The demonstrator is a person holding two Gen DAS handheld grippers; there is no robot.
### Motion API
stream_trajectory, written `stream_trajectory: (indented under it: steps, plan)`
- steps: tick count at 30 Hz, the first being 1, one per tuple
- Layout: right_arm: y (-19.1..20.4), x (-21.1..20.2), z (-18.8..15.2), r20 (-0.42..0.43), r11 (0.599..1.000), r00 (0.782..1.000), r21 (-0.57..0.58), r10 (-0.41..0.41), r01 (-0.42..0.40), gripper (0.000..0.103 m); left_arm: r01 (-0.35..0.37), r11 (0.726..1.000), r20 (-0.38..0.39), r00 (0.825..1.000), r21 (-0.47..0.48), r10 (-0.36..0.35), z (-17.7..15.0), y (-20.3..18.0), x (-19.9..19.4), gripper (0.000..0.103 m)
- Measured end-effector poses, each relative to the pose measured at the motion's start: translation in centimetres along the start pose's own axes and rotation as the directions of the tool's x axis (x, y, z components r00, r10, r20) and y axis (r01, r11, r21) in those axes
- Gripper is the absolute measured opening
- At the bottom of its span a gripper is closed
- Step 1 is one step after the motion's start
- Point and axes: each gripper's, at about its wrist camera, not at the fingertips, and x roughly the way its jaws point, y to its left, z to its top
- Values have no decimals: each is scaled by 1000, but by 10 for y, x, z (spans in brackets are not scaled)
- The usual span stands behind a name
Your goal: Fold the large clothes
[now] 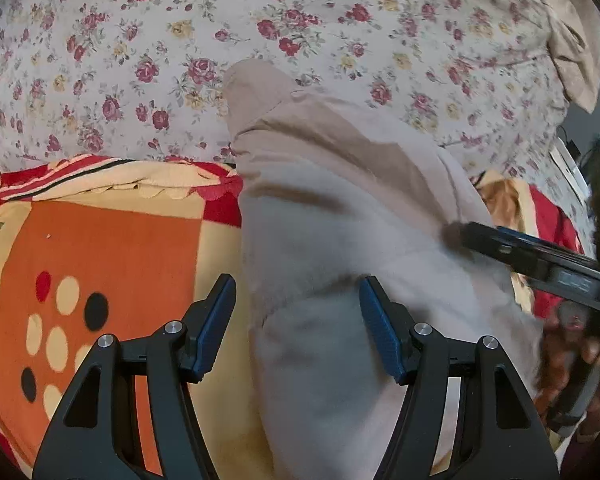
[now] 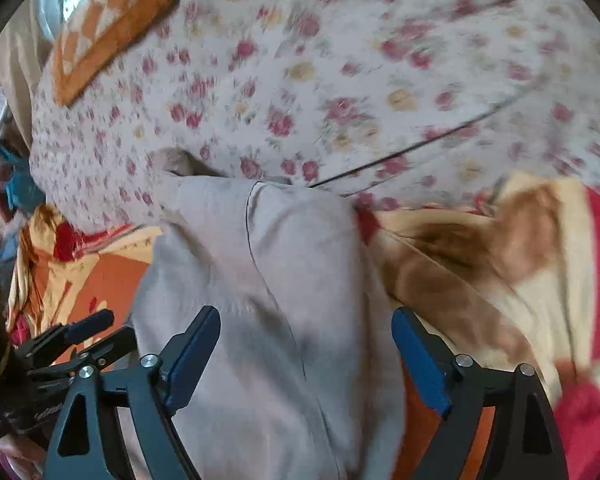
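A beige garment [image 1: 340, 216] lies in a long strip on the bed, running away from me across an orange, yellow and red blanket [image 1: 100, 248] onto a floral sheet [image 1: 300, 20]. My left gripper [image 1: 298, 320] is open over the garment's near left edge. My right gripper [image 2: 306, 354] is open over the garment [image 2: 268, 264], holding nothing. The right gripper also shows at the right edge of the left wrist view [image 1: 540, 264]. The left gripper shows at the left edge of the right wrist view [image 2: 76, 344].
The floral sheet [image 2: 340, 80] covers the far half of the bed. An orange patterned cushion [image 2: 112, 20] lies at the far left. Another beige cloth [image 1: 572, 56] is bunched at the far right. The blanket [image 2: 500, 264] is rumpled to the right of the garment.
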Motion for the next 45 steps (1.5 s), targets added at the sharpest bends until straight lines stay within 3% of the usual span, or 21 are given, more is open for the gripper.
stream_trajectory:
  steps: [3, 4, 5, 8, 9, 12, 16, 18, 20, 21, 25, 30, 34, 38, 40, 41, 42, 43, 45]
  plan:
    - [-10, 26, 14, -12, 995, 998, 90, 55, -53, 85, -2, 1000, -17, 1000, -1, 2, 6, 1, 12, 64]
    - [-14, 32, 17, -9, 989, 996, 119, 85, -84, 78, -2, 1000, -24, 1000, 1, 2, 8, 1, 16, 64]
    - [-17, 37, 18, -6, 985, 994, 136, 110, -108, 51, -2, 1000, -29, 1000, 1, 2, 8, 2, 19, 64]
    - [-30, 39, 15, 39, 974, 994, 199, 100, -106, 23, 20, 1000, -43, 999, -2, -20, 7, 4, 30, 64]
    - [-36, 39, 12, 60, 971, 994, 220, 88, -99, 22, 31, 1000, -47, 998, -6, -31, 5, 4, 34, 66]
    - [-52, 57, 3, 42, 950, 997, 303, 60, -70, 21, 43, 999, -59, 997, -32, -45, -2, 7, 48, 74]
    - [-45, 45, 3, 29, 966, 997, 248, 74, -79, 23, 86, 994, -85, 992, -64, -91, -2, 14, 43, 74]
    - [-40, 28, 1, 29, 975, 996, 200, 89, -93, 42, 128, 990, -75, 988, -55, -132, -4, 19, 31, 74]
    - [-36, 11, -7, 33, 978, 990, 155, 137, -140, 70, 188, 979, -73, 978, -78, -194, -7, 25, 24, 74]
    - [-35, 4, -13, 25, 977, 986, 135, 166, -168, 74, 220, 971, -79, 971, -96, -227, -10, 29, 22, 74]
    - [-36, 2, -37, -58, 974, 975, 87, 215, -210, 77, 313, 934, -93, 939, -170, -331, -19, 44, 24, 80]
    - [-37, 15, -53, -106, 926, 922, 114, 373, -361, 79, 376, 881, -95, 904, -287, -416, -32, 61, 38, 87]
    - [-33, 30, -51, -127, 907, 901, 141, 415, -397, 86, 381, 883, -86, 905, -273, -417, -30, 54, 41, 93]
    - [-25, 29, -49, -114, 915, 909, 112, 400, -388, 80, 370, 902, -105, 911, -224, -400, -28, 39, 46, 96]
    - [-19, 27, -49, -104, 922, 917, 86, 386, -378, 69, 410, 885, -139, 885, -221, -444, -28, 32, 52, 96]
    - [-17, 25, -50, -97, 926, 922, 74, 375, -370, 63, 406, 889, -146, 886, -212, -440, -28, 28, 52, 92]
    - [-14, 22, -50, -91, 930, 926, 63, 366, -362, 60, 386, 905, -143, 900, -177, -411, -29, 23, 50, 81]
    - [-11, 20, -50, -84, 934, 931, 53, 356, -353, 55, 372, 917, -141, 909, -148, -391, -29, 20, 47, 76]
    - [-5, 12, -51, -68, 940, 938, 38, 340, -338, 48, 372, 920, -124, 914, -122, -386, -28, 18, 38, 54]
